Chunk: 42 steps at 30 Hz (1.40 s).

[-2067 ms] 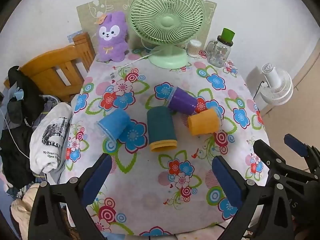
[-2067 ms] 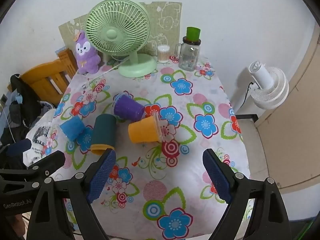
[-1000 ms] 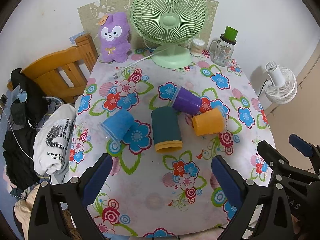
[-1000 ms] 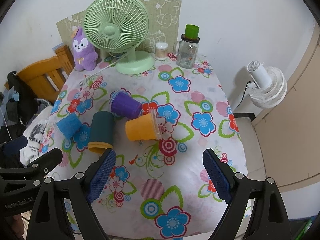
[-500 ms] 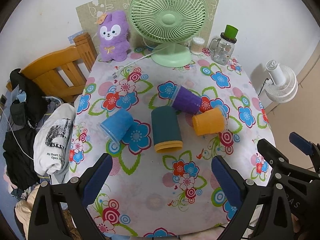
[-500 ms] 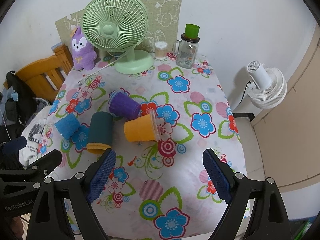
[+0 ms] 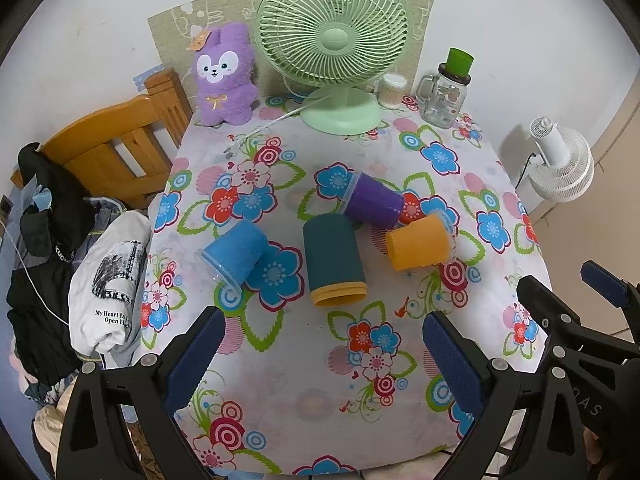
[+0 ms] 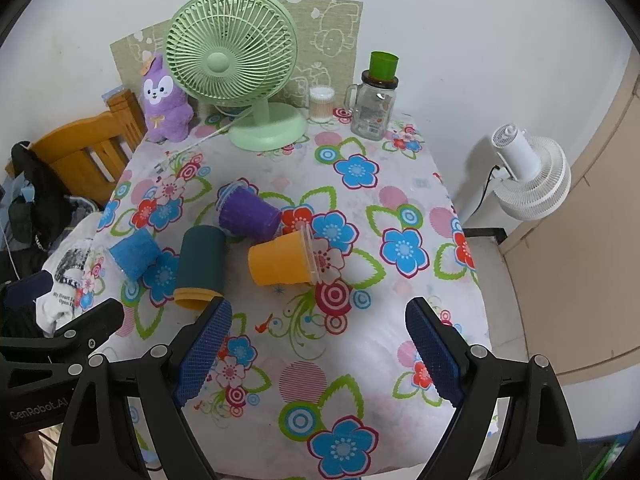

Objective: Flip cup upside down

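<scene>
Several cups lie on their sides on the flowered tablecloth [image 7: 320,400]: a blue cup [image 7: 234,254] [image 8: 134,256], a dark teal cup with an orange rim [image 7: 332,264] [image 8: 200,266], a purple cup [image 7: 372,202] [image 8: 248,214] and an orange cup [image 7: 418,248] [image 8: 282,262]. My left gripper [image 7: 322,354] is open and empty, above the table's near edge, in front of the teal cup. My right gripper [image 8: 318,354] is open and empty, in front of the orange cup.
A green desk fan [image 7: 334,40], a purple plush toy [image 7: 226,76], a cotton-swab jar [image 7: 392,90] and a glass mug jar with a green lid [image 7: 444,94] stand at the table's back. A wooden chair with clothes [image 7: 100,152] is at left. A white floor fan [image 7: 560,164] is at right.
Both grippers have stayed open and empty. The views have shifted only slightly; the cups have not moved.
</scene>
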Each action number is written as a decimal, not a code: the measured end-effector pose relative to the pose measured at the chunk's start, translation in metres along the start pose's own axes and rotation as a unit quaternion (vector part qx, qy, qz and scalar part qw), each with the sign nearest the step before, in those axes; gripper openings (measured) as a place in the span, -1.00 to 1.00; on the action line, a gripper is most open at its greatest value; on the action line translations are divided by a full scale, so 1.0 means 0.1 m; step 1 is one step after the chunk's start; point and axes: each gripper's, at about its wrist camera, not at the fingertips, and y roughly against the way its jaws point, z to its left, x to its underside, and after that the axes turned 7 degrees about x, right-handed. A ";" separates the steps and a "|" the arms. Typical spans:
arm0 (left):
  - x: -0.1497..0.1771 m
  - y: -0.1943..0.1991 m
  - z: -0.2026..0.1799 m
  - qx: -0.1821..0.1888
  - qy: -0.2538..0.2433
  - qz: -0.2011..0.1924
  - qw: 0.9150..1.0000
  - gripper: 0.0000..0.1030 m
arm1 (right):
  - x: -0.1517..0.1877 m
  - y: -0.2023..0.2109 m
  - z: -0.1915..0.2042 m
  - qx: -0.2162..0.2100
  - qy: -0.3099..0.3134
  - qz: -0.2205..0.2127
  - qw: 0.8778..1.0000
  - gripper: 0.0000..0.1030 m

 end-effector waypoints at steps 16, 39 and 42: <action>-0.06 -0.01 -0.03 0.003 0.004 0.005 1.000 0.95 | -0.03 -0.01 -0.02 0.004 -0.005 0.002 1.000 0.76; -0.13 -0.06 0.07 0.010 0.005 0.004 1.000 0.95 | -0.07 -0.02 0.07 0.009 -0.027 0.006 1.000 0.76; -0.13 -0.08 0.06 0.010 0.005 0.006 1.000 0.95 | -0.09 -0.04 0.03 0.006 -0.023 0.001 1.000 0.76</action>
